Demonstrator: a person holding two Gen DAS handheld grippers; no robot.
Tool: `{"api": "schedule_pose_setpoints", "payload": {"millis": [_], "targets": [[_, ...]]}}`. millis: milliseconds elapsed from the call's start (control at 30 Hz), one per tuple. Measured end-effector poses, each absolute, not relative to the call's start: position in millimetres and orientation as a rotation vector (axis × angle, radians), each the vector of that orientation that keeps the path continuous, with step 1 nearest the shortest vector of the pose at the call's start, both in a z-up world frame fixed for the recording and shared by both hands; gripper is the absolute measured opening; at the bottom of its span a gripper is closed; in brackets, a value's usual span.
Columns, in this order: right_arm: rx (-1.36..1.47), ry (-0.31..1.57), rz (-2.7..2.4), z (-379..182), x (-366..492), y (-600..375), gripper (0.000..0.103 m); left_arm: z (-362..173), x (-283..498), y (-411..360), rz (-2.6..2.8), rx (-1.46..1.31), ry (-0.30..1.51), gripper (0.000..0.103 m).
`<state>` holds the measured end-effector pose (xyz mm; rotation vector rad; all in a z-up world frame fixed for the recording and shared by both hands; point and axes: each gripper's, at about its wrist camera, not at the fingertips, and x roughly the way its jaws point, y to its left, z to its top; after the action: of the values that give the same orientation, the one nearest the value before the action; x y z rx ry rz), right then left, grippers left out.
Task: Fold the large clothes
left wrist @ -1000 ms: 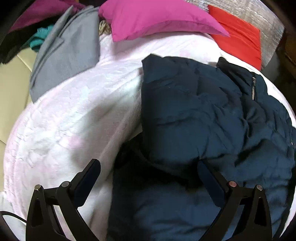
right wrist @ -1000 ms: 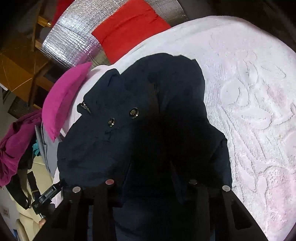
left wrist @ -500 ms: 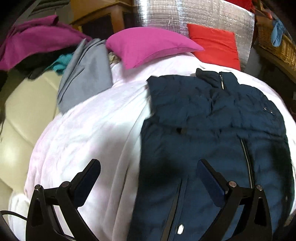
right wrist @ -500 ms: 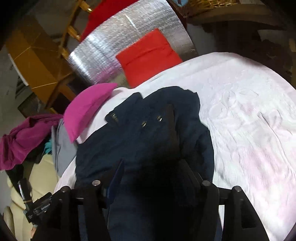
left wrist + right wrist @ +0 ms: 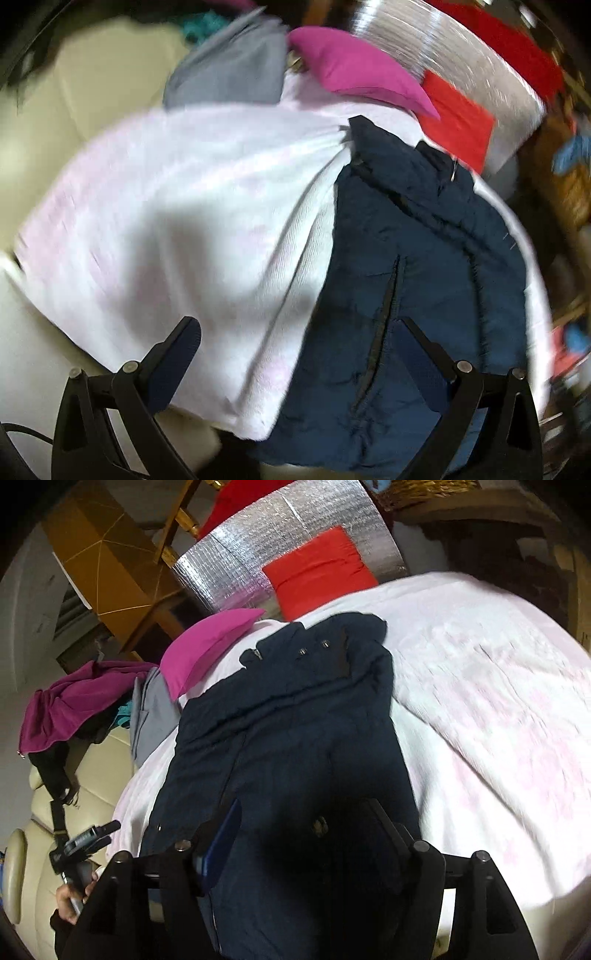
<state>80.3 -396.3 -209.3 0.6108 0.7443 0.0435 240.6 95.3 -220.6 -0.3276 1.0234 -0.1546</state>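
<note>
Left gripper (image 5: 297,354) — jaws spread wide, nothing between the pads, released. Its left finger hangs over the pale pink-white bedspread (image 5: 177,229), its right finger over the near part of the navy jacket (image 5: 417,266); whether it touches the cloth cannot be told, the frame is motion-blurred.

Right gripper (image 5: 306,834) — jaws parted, and they have just been opening. The jacket (image 5: 288,731) lies below and between the fingers, but the pads do not press on it, so no grip.

No brand, label or writing readable anywhere; only metal snaps near the collar and a zipper pull show.

The jacket lies spread lengthwise on the bed, collar at the far end toward the pillows, hem toward the grippers. In the left wrist view it sits right of centre, running from the right finger up and away; in the right wrist view it fills the middle, straight ahead of the jaws.

Beyond the collar: magenta pillow (image 5: 207,646), red pillow (image 5: 321,572), a silver foil panel (image 5: 258,554) behind them. Grey garment (image 5: 236,70) at the bed's far-left edge, beside a cream sofa (image 5: 92,92). A hand (image 5: 72,901) holding the left gripper's handle shows low left in the right wrist view.
</note>
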Motion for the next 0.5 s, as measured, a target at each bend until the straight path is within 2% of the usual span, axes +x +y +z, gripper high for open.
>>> {"api": "schedule_pose_setpoints", "payload": {"millis": [133, 500], "targets": [[0.656, 0.747, 0.04, -220.6, 61.8, -413.4, 0.071, -233.7, 240.2, 103.5, -0.125, -0.387, 1.077, 0.102], [0.832, 0.844, 0.076, -260.5, 52.6, -450.5, 0.071, -239.7, 225.0, 57.3, -0.142, -0.162, 1.124, 0.1]]}}
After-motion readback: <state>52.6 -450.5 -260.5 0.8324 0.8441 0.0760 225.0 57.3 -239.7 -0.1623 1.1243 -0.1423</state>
